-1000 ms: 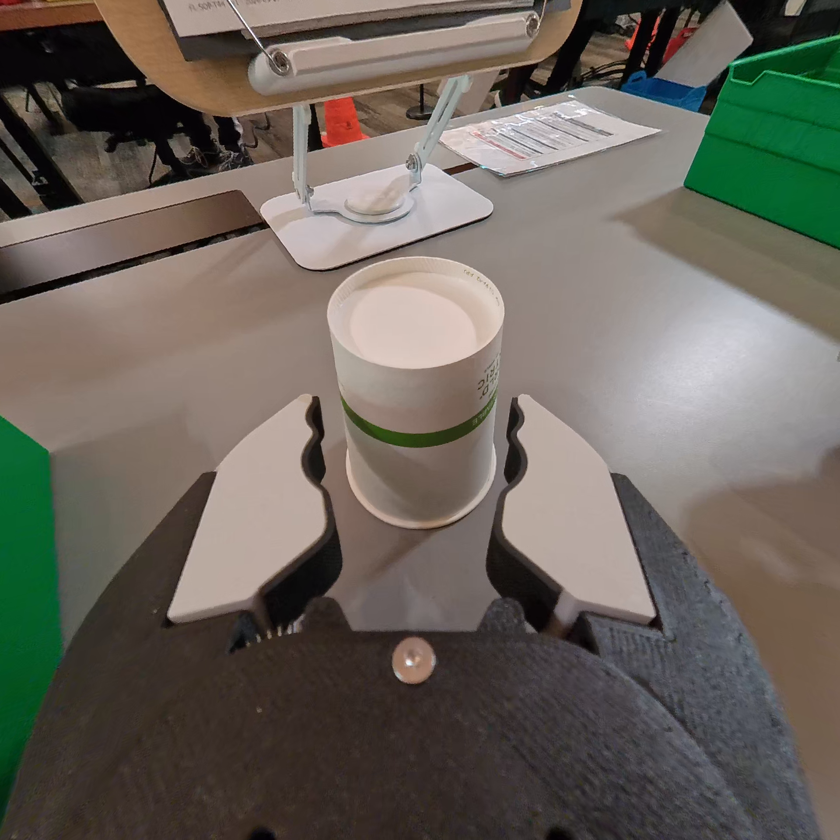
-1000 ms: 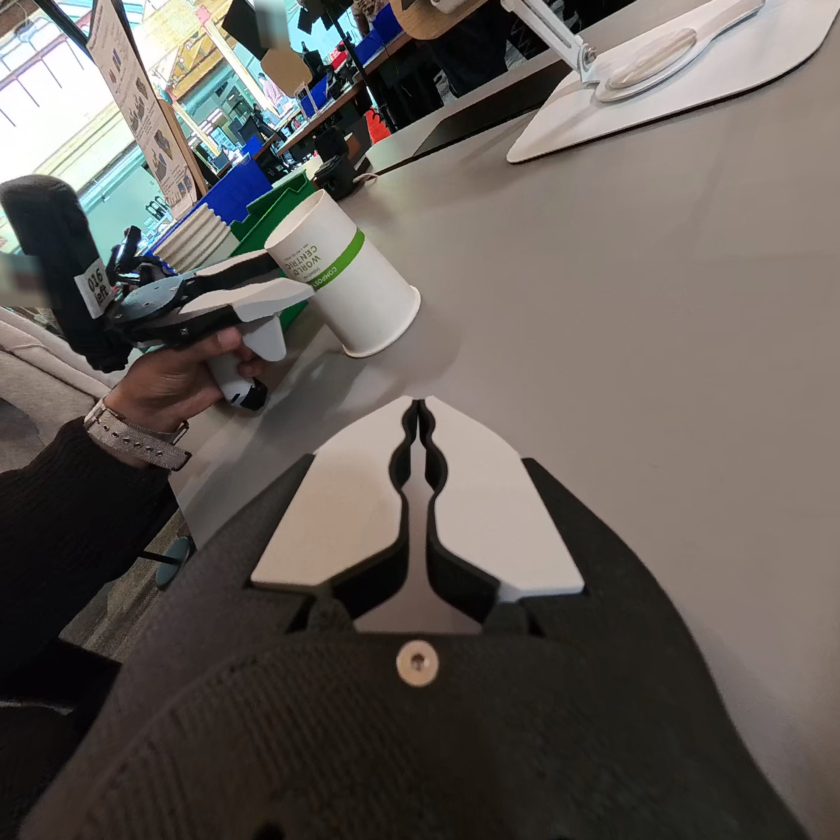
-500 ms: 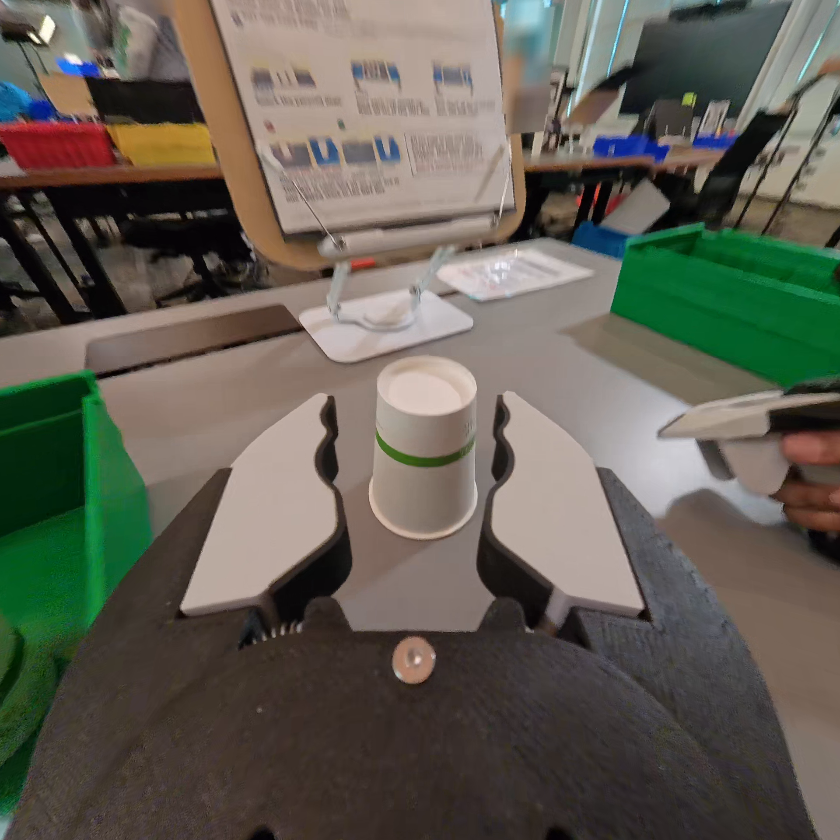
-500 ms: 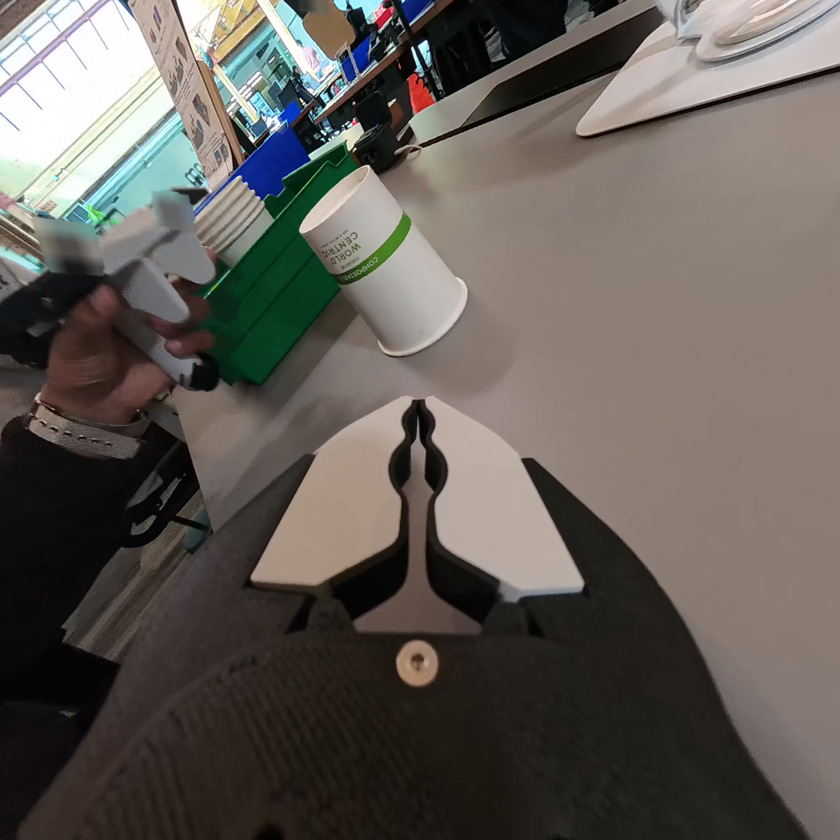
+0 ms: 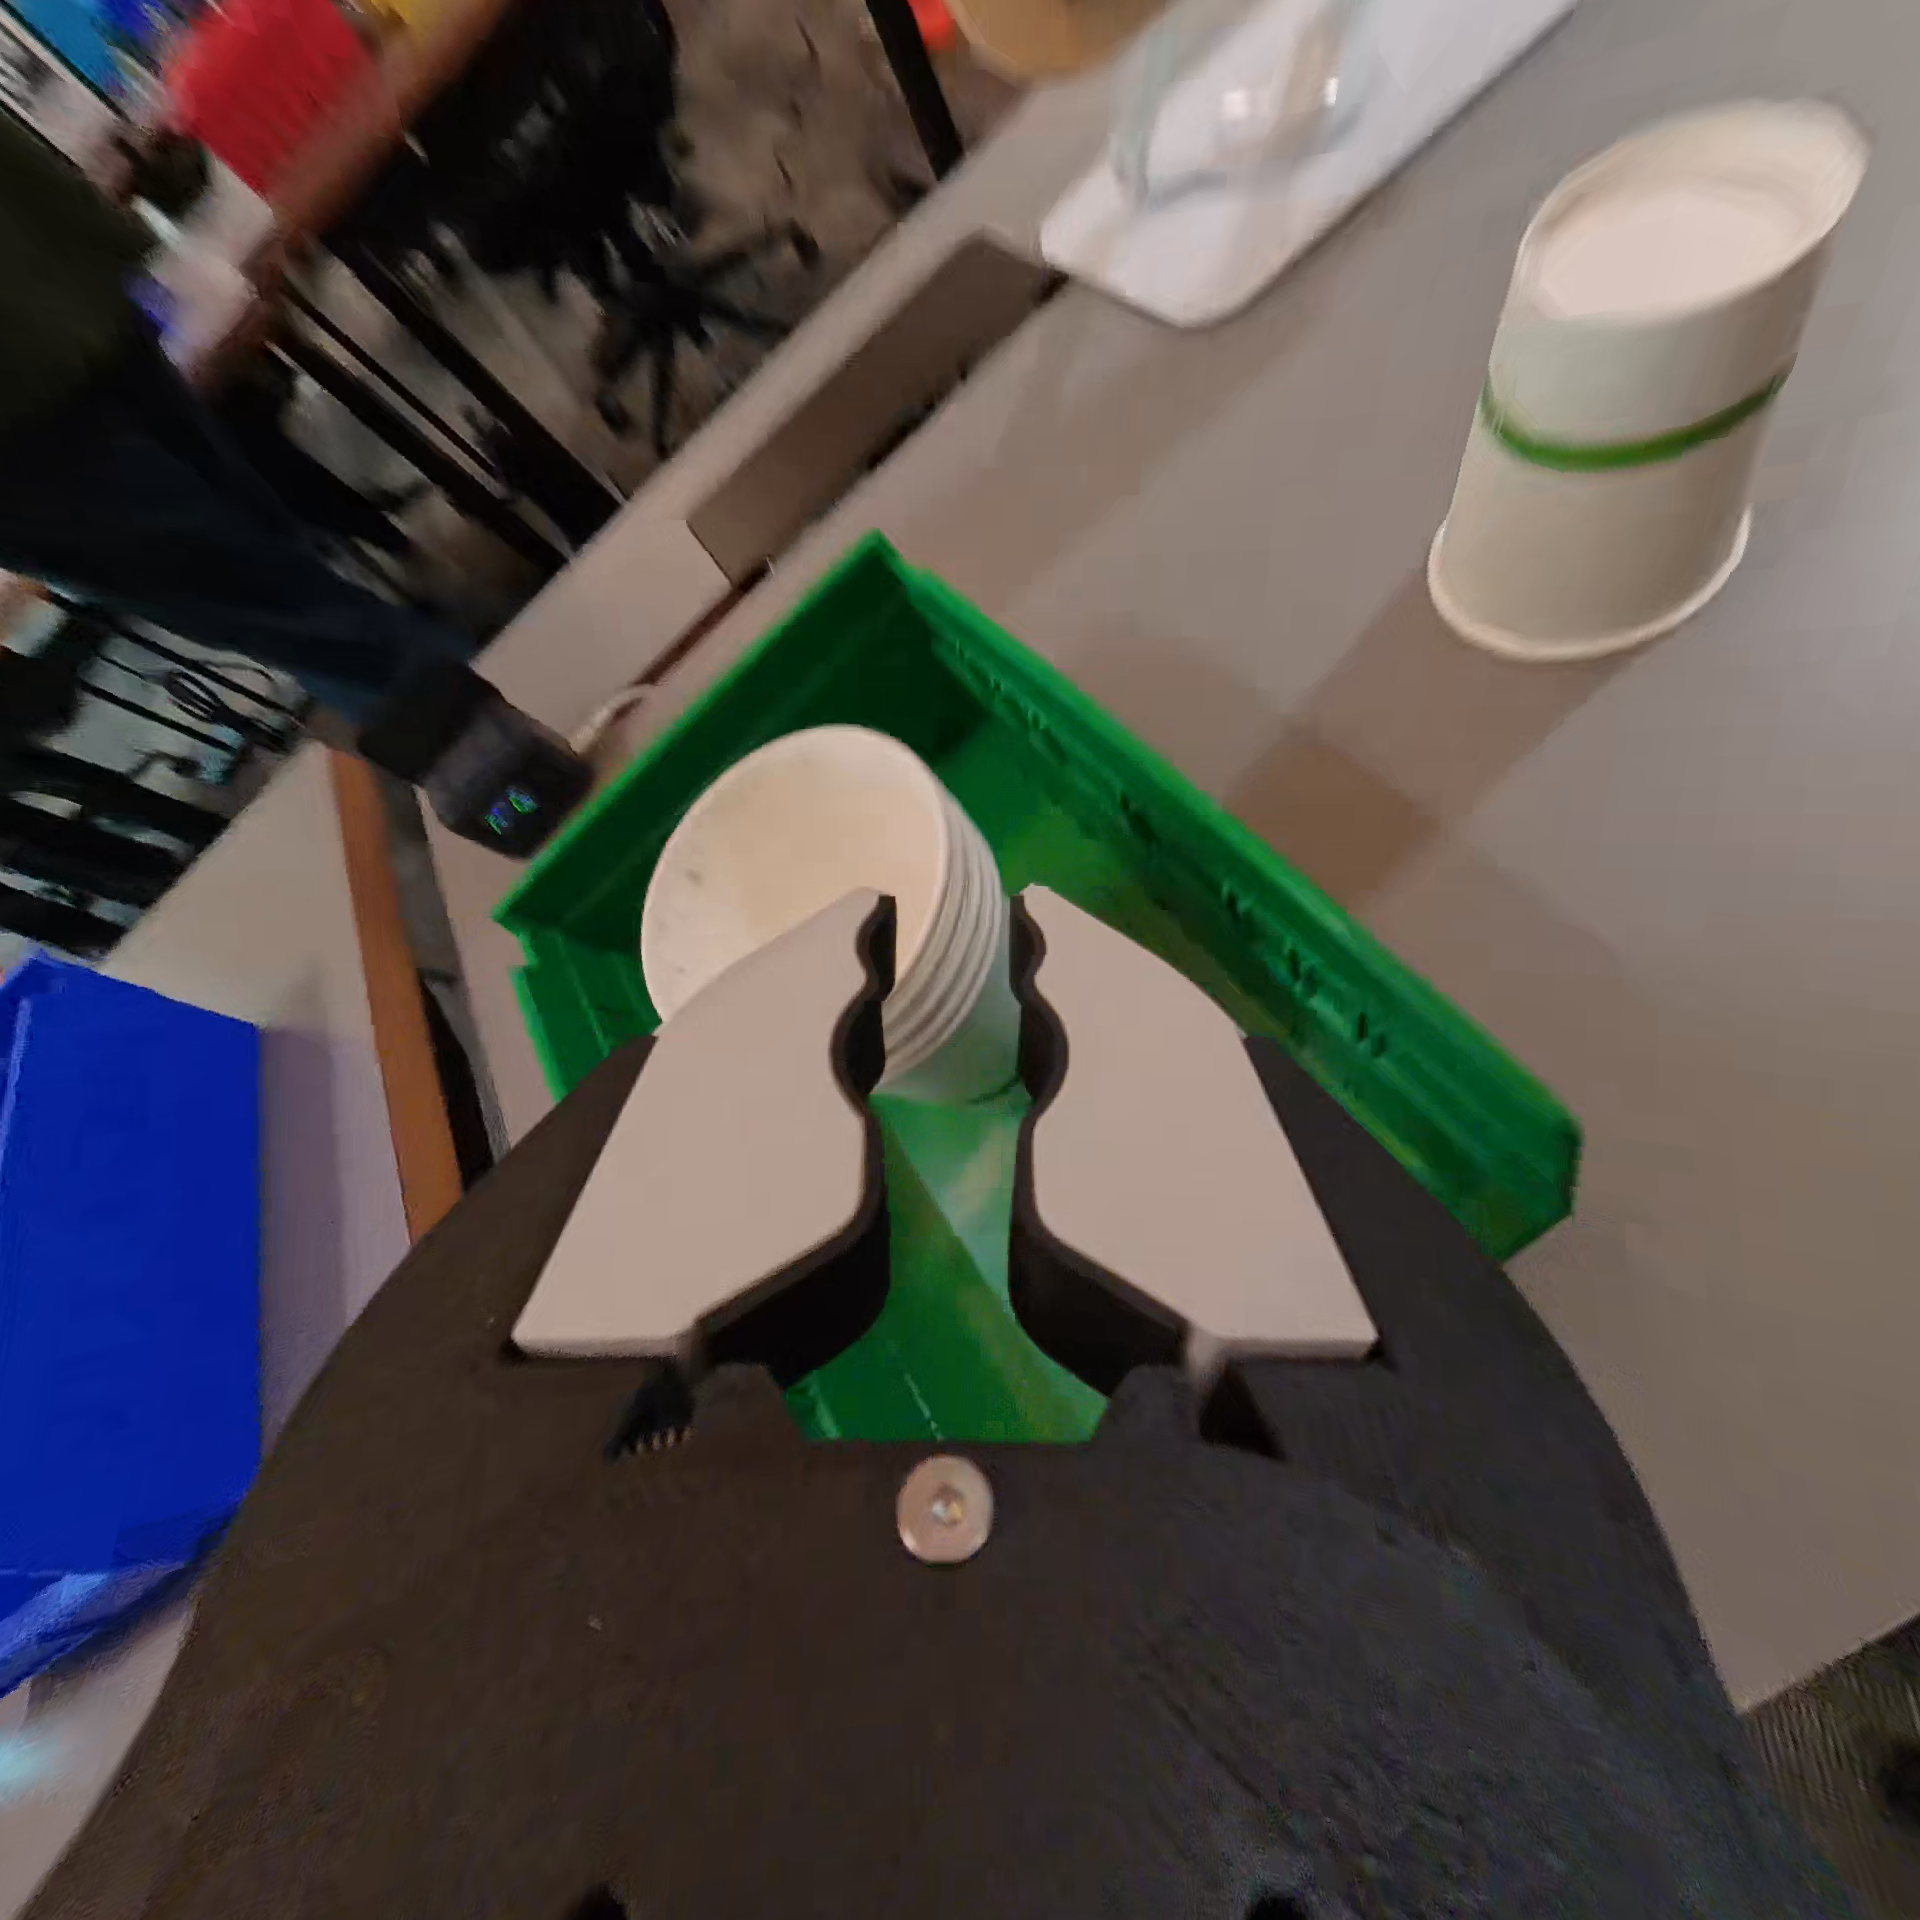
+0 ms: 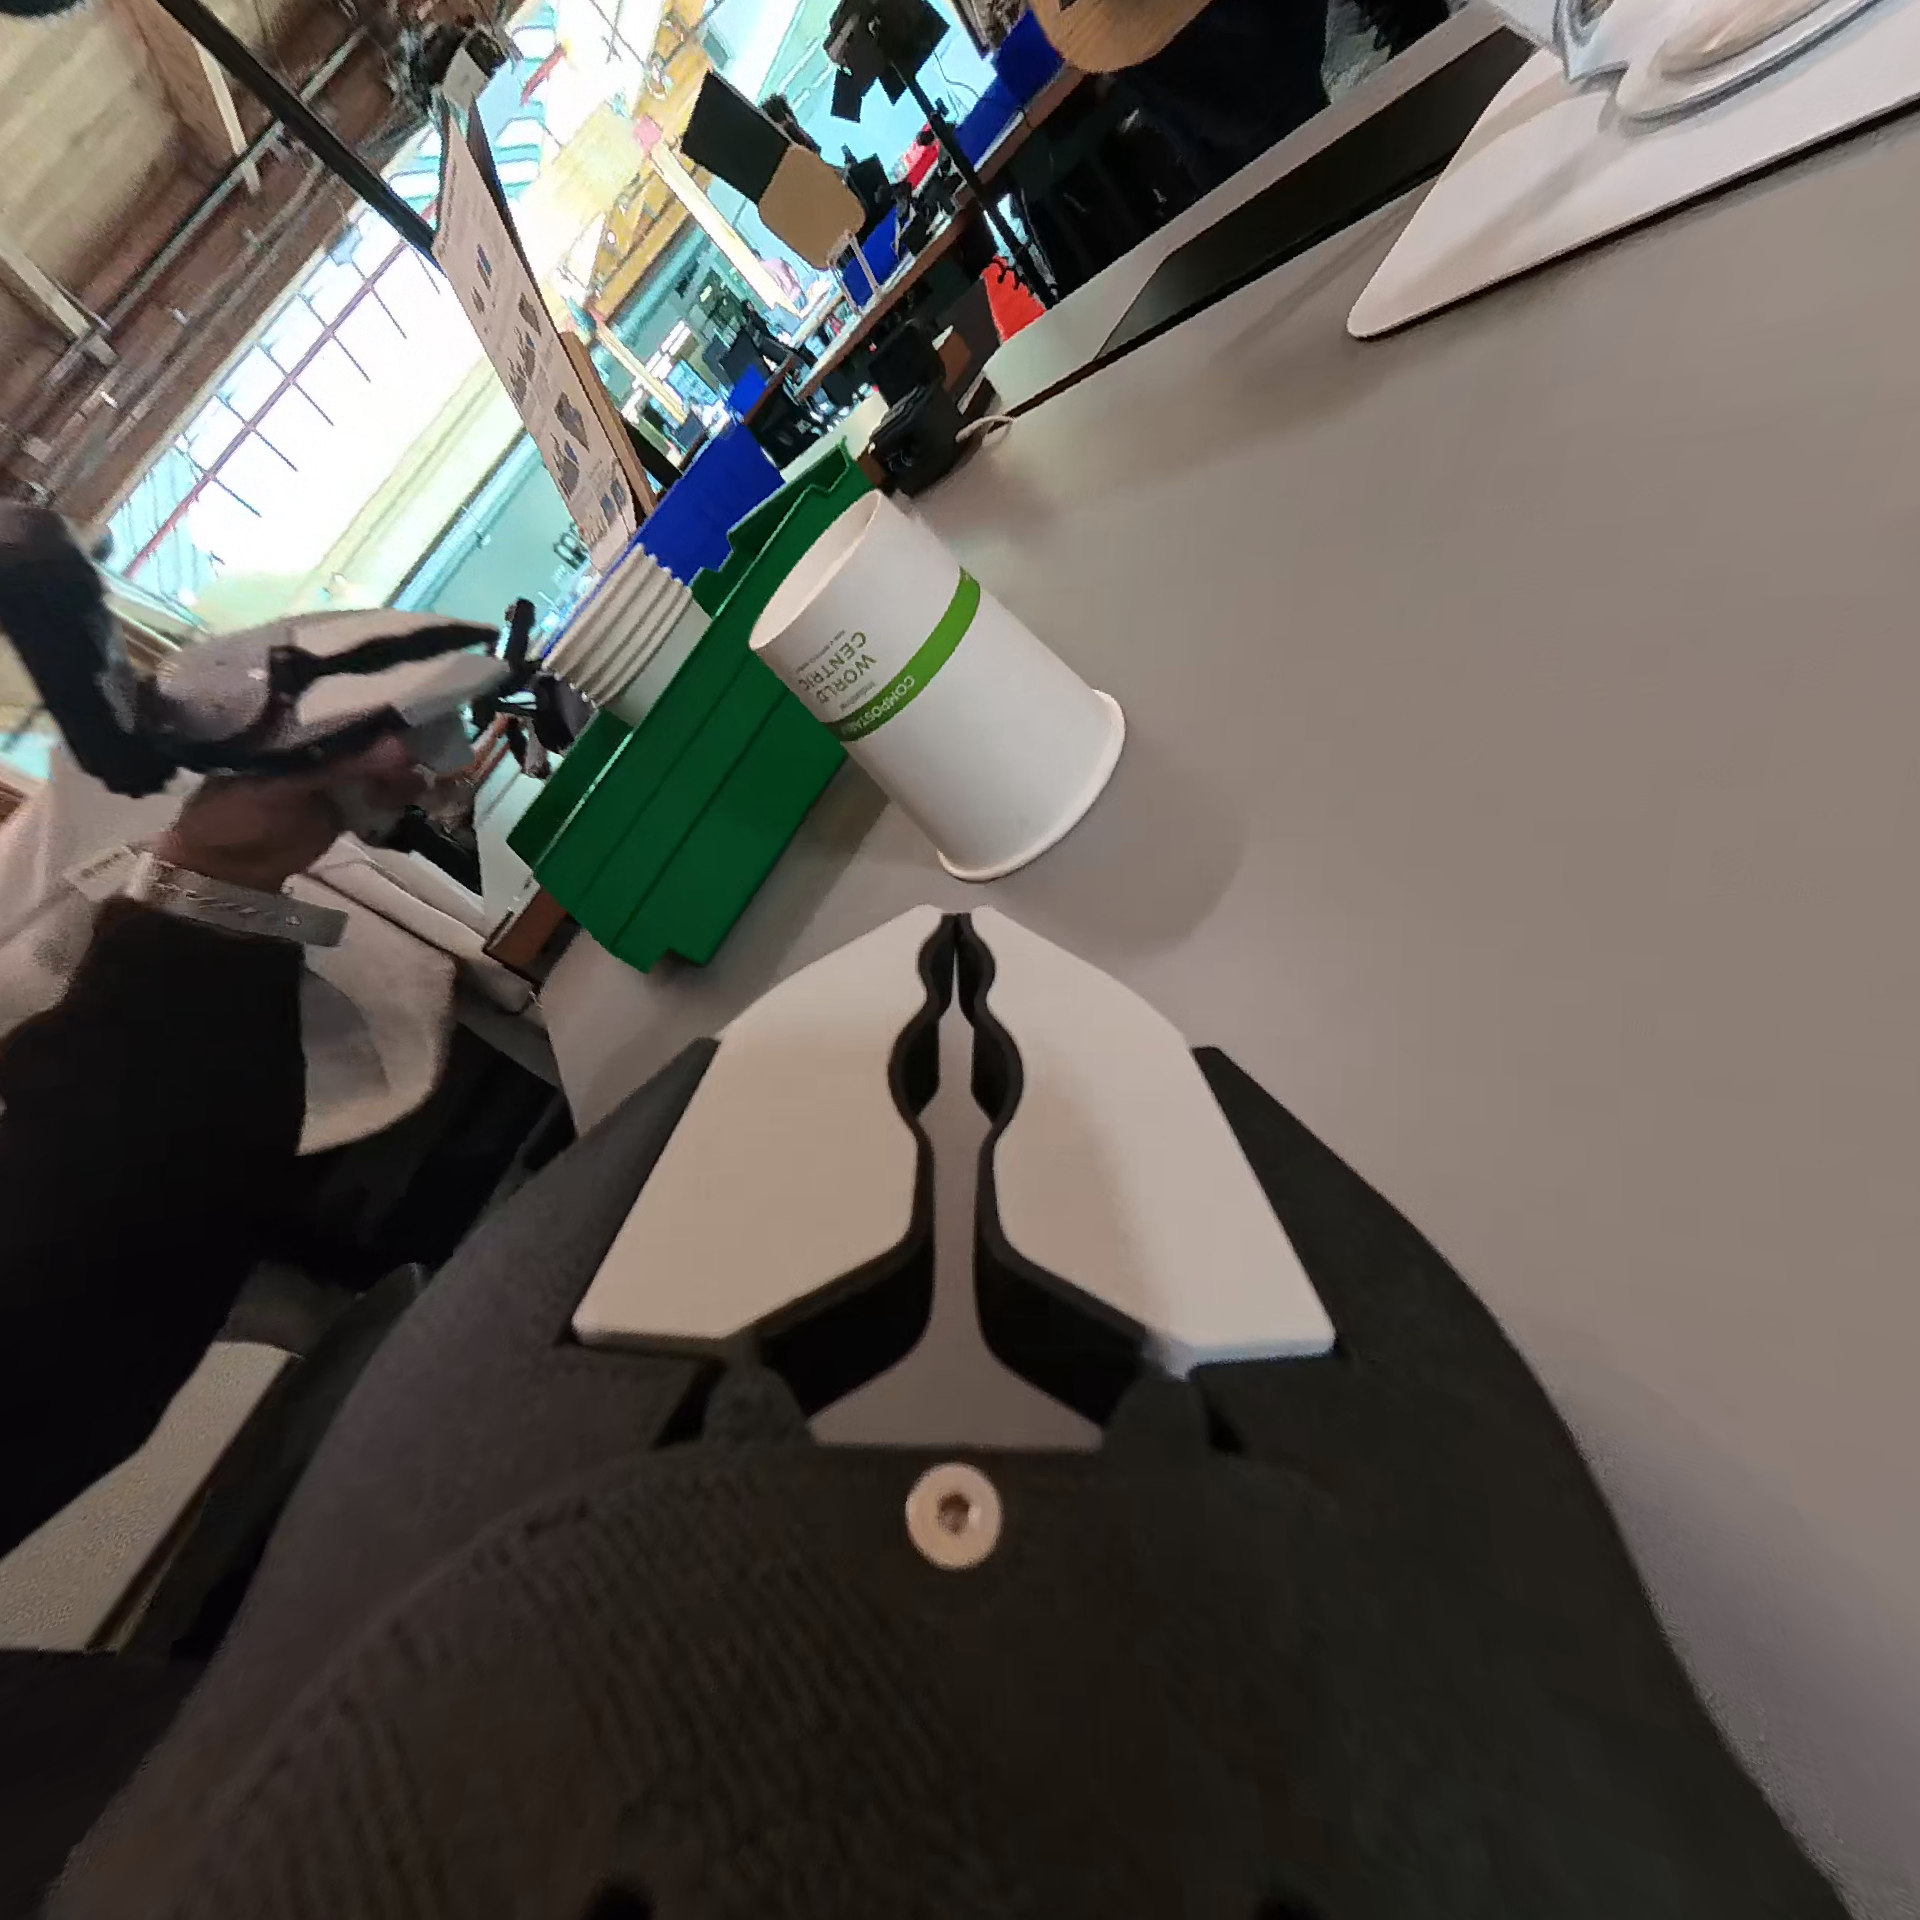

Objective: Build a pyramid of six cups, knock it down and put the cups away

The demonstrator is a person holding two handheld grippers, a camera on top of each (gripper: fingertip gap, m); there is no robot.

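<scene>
A white paper cup with a green band point(image 5: 1621, 384) stands upside down on the grey table point(image 5: 1558, 1039); it also shows in the right wrist view point(image 6: 956, 707). A stack of white paper cups point(image 5: 810, 862) lies tilted in a green bin point(image 5: 1195, 883) at the table's left edge. My left gripper point(image 5: 951, 914) hovers over this bin with its jaws partly open and empty, and the stack's rims show through the gap. In the right wrist view the left gripper point(image 6: 483, 657) is in the air, short of the stack point(image 6: 623, 623). My right gripper point(image 6: 956, 920) is shut and empty, low over the table near the upside-down cup.
A blue bin point(image 5: 114, 1299) sits left of the green bin point(image 6: 707, 790). A white stand base point(image 5: 1299, 177) lies at the far side of the table. A small black device point(image 6: 925, 426) with a cable sits behind the green bin. The table edge runs beside the bin.
My left gripper has let go of the upside-down cup, pulled back, swung left over the green bin, and its jaws have narrowed. The right gripper stays shut and has barely moved.
</scene>
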